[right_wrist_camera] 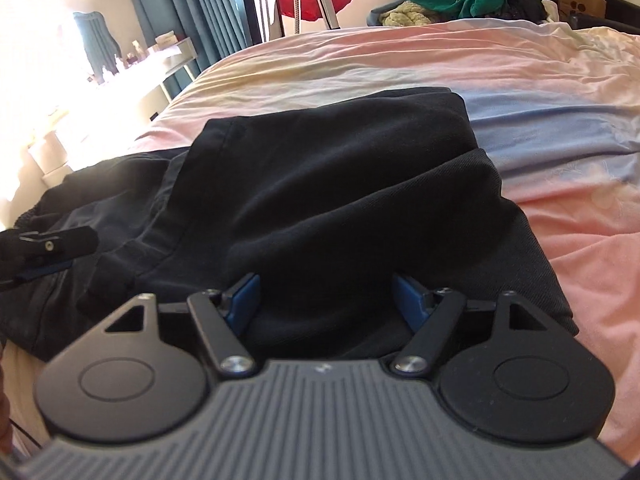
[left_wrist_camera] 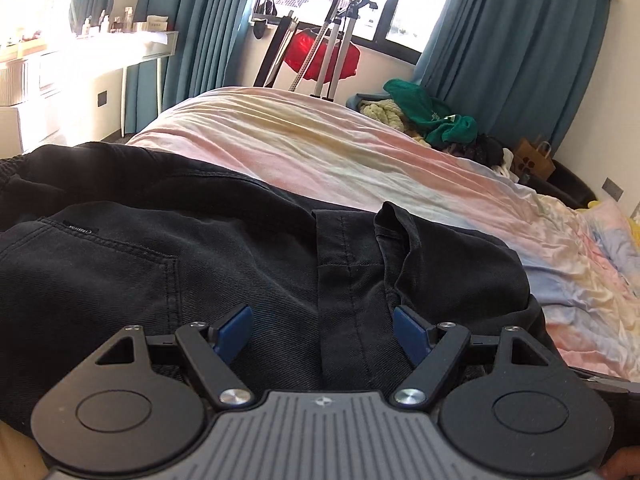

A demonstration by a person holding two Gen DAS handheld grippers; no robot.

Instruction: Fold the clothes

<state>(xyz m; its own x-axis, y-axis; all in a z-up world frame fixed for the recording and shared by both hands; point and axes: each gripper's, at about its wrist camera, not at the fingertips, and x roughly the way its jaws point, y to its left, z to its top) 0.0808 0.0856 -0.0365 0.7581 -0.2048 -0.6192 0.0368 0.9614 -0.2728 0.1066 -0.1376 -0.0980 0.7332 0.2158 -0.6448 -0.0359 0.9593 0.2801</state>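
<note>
Black trousers (left_wrist_camera: 168,264) lie on the pastel bedsheet (left_wrist_camera: 320,148), folded over themselves, with a back pocket and small label at the left. My left gripper (left_wrist_camera: 323,334) is open, its blue pads (left_wrist_camera: 236,332) wide apart, low over the cloth near a seam and a raised fold (left_wrist_camera: 394,236). In the right wrist view the trousers (right_wrist_camera: 328,184) are a thick black stack. My right gripper (right_wrist_camera: 326,300) is open with its pads (right_wrist_camera: 244,300) on either side of the near edge of the stack. The left gripper (right_wrist_camera: 44,250) shows at the left edge.
A pile of clothes with a green garment (left_wrist_camera: 432,116) sits past the bed's far right edge, with a paper bag (left_wrist_camera: 534,160) beside it. A stand and red bag (left_wrist_camera: 324,56) are under the window. A white desk (left_wrist_camera: 120,44) is at the left.
</note>
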